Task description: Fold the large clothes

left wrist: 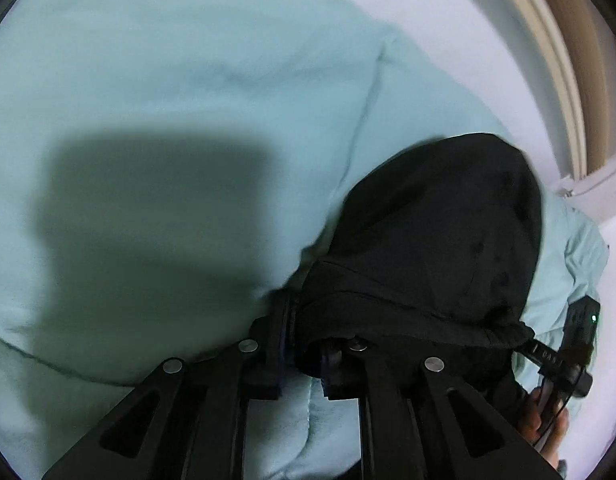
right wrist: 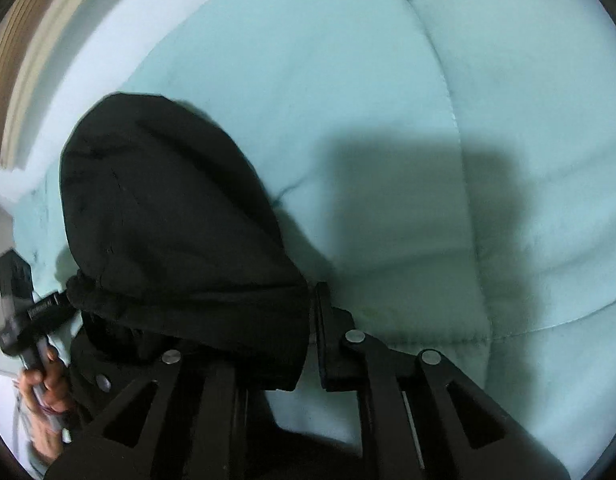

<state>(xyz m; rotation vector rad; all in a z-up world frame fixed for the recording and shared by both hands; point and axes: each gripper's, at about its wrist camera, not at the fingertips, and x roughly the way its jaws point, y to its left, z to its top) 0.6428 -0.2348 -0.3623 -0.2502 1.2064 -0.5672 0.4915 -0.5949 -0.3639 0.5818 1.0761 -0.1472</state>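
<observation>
- A pale mint quilt (left wrist: 187, 100) is spread across most of both views; it serves as the landmark below.
- White bedding (left wrist: 448, 20) is seen past the quilt's far edge, with a beige wooden frame (left wrist: 556, 60) curving beyond it.
- A black hooded garment (left wrist: 436, 240) is laid on the quilt, its rounded hood (right wrist: 167, 208) pointing toward the quilt's far edge; a gathered drawstring hem is seen at the hood's opening.
- A broad dark shadow (left wrist: 147, 232) is cast on the quilt beside the garment.
- The left gripper (left wrist: 303, 344) is held low over the quilt's near part, jaws drawn together and pinching the garment's black fabric at the hood's base.
- The right gripper (right wrist: 314, 344) is likewise brought down over the quilt, jaws closed onto the hood's edge, black cloth trapped between them.
- In the right wrist view, a person's hand (right wrist: 43, 384) is seen at the quilt's left margin, wrapped round the other gripper's handle; in the left wrist view, the other hand (left wrist: 544, 424) is glimpsed at the quilt's right margin.
</observation>
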